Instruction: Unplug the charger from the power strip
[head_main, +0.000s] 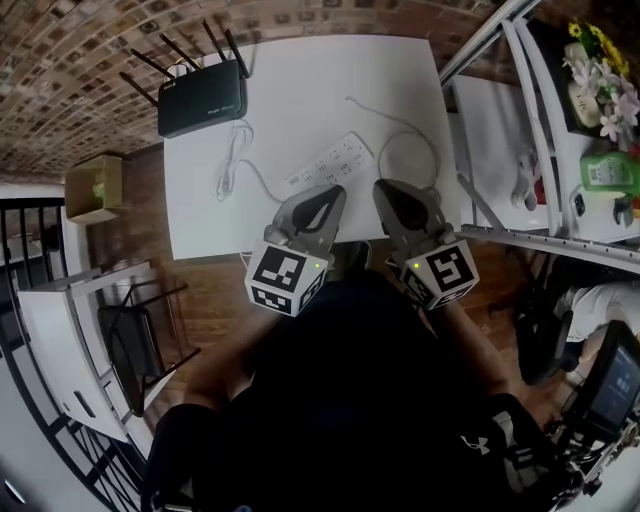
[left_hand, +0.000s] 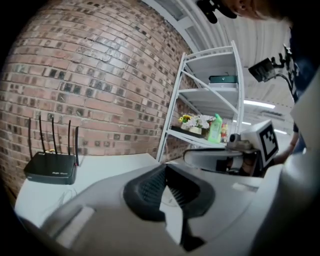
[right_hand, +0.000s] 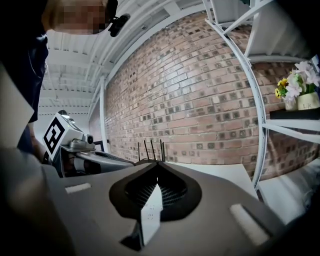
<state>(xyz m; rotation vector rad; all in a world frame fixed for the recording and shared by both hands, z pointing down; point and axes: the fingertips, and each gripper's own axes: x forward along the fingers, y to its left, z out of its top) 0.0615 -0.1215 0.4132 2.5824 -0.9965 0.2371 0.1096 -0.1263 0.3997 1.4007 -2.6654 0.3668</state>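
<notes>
The left gripper has its jaws pressed together, the dark pads meeting at the tips with nothing between them; its own view shows the same closed wedge. The right gripper is likewise shut tight and empty, its tips joined to a point. The two are held side by side, close but not touching, and each shows at the edge of the other's view.

Just ahead of both sets of tips, roughly between them, the white strip lies slantwise on the table. Neither gripper's pads rest on it. From the strip's end nearer the left jaws, a thin cable runs off to a loose coil further left of those jaws. Ahead of the right jaws a second cord makes a wide loop. The charger itself is too small to pick out on the strip. A black router stands well beyond the left jaws.
</notes>
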